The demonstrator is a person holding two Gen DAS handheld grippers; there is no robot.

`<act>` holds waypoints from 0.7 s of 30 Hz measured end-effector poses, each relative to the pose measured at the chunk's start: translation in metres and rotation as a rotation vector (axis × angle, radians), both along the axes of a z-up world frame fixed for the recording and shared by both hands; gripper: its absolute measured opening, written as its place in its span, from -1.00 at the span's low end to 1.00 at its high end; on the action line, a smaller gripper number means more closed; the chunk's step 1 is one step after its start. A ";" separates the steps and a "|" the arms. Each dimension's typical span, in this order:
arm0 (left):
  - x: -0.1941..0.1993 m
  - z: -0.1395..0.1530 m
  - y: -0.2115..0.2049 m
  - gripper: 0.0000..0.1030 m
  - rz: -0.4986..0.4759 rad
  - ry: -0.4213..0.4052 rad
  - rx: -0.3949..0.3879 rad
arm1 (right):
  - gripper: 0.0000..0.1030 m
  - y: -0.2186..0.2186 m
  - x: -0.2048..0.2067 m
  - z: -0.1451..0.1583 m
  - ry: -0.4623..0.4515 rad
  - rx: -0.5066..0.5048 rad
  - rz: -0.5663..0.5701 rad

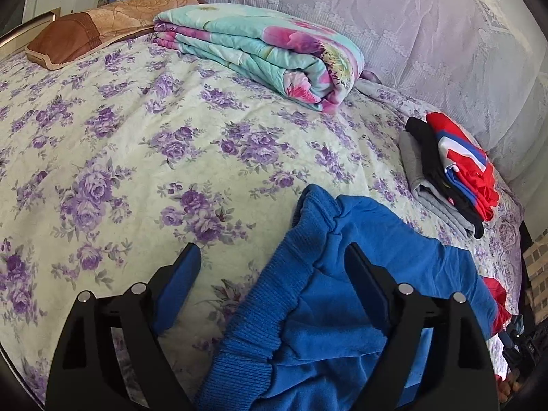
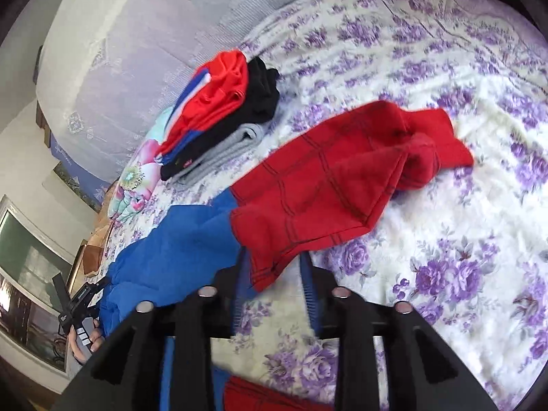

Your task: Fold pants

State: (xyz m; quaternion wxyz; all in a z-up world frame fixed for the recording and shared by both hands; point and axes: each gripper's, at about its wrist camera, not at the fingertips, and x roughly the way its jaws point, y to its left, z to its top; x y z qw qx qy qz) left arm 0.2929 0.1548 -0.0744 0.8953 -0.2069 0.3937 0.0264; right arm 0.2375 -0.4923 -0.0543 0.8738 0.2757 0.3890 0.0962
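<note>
One pair of pants (image 1: 359,274) lies on the bed: blue at the waist end, red at the leg end. In the left wrist view the blue ribbed waistband bunches up between and over the fingers of the left gripper (image 1: 274,267), whose jaws stand wide apart; the right finger presses into the blue cloth from above, the left finger hangs over bare bedspread (image 1: 120,154), so nothing is pinched.

In the right wrist view the red leg part (image 2: 342,178) spreads crumpled across the floral spread, its hem corner dropping between the fingers of the right gripper (image 2: 274,274). Those jaws stand partly apart with the red edge between them; whether the pads bite the fabric I cannot tell.

Counting the rest: one stack of folded clothes (image 1: 448,171) near the far edge, three layers showing, grey at the bottom, black in the middle, red with blue and white stripes on top. One folded quilt (image 1: 260,54), turquoise with pink flowers, lies toward the head of the bed. One brown pillow (image 1: 85,30) sits just beside it. A lace-covered backrest (image 1: 411,27) runs behind. One hand (image 2: 84,342) shows at the lower left of the right wrist view, gripping a black handle.
</note>
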 end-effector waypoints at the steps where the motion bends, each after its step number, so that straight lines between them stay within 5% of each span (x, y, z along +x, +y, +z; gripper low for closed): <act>1: 0.004 0.003 -0.001 0.64 -0.012 0.010 0.004 | -0.09 -0.007 -0.001 0.003 -0.001 0.001 -0.024; 10: 0.065 -0.015 -0.005 0.69 -0.040 0.192 0.044 | 0.00 -0.085 -0.020 -0.015 0.048 0.167 -0.250; 12: 0.060 -0.013 -0.011 0.38 -0.061 0.164 0.089 | 0.00 -0.094 -0.017 -0.022 0.057 0.189 -0.281; 13: 0.056 -0.011 -0.012 0.02 -0.079 0.139 0.092 | 0.00 -0.097 -0.015 -0.026 0.065 0.211 -0.297; 15: 0.048 -0.005 -0.010 -0.43 -0.110 0.092 0.035 | 0.00 -0.103 -0.010 -0.029 0.074 0.247 -0.313; 18: 0.037 0.009 0.007 -0.85 -0.049 0.007 -0.031 | 0.02 -0.107 -0.002 -0.029 0.087 0.236 -0.327; 21: 0.041 0.008 0.032 -0.83 0.011 -0.003 -0.124 | 0.05 -0.106 0.011 -0.033 0.104 0.248 -0.321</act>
